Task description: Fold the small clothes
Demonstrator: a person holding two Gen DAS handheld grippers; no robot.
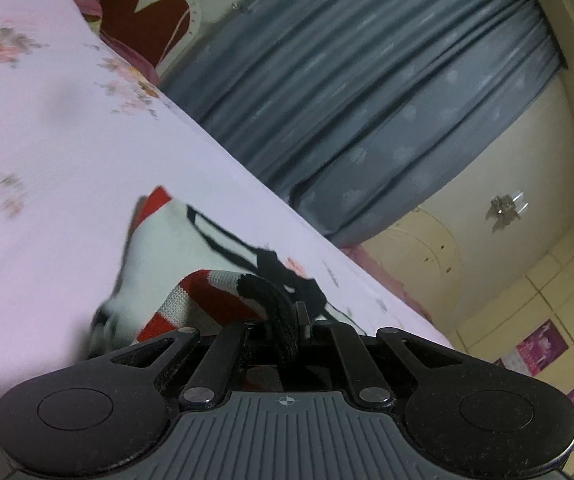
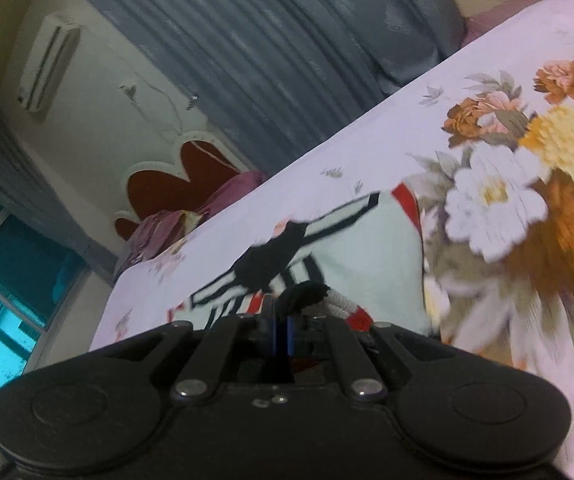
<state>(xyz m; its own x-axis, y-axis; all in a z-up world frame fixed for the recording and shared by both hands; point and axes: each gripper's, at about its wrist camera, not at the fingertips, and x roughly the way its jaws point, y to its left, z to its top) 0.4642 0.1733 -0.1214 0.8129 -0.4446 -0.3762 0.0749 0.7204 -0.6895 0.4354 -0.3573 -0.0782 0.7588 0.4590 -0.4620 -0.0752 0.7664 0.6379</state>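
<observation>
A small white garment [image 1: 163, 240] with black stripes and red-and-white knit cuffs lies on the pink floral bed sheet [image 1: 47, 140]. My left gripper [image 1: 287, 328] is shut on its black-edged striped cuff, holding that part up off the sheet. In the right wrist view the same garment [image 2: 367, 248] spreads ahead on the sheet [image 2: 367, 140]. My right gripper [image 2: 281, 320] is shut on another black-edged part of it next to a red-and-white cuff. Both views are motion-blurred.
The bed's far edge runs diagonally, with a grey-blue curtain [image 1: 367, 100] behind it. A red and cream headboard [image 2: 175, 184] and purple pillows [image 2: 159, 232] are at one end. A large flower print [image 2: 527, 200] covers the sheet to the right.
</observation>
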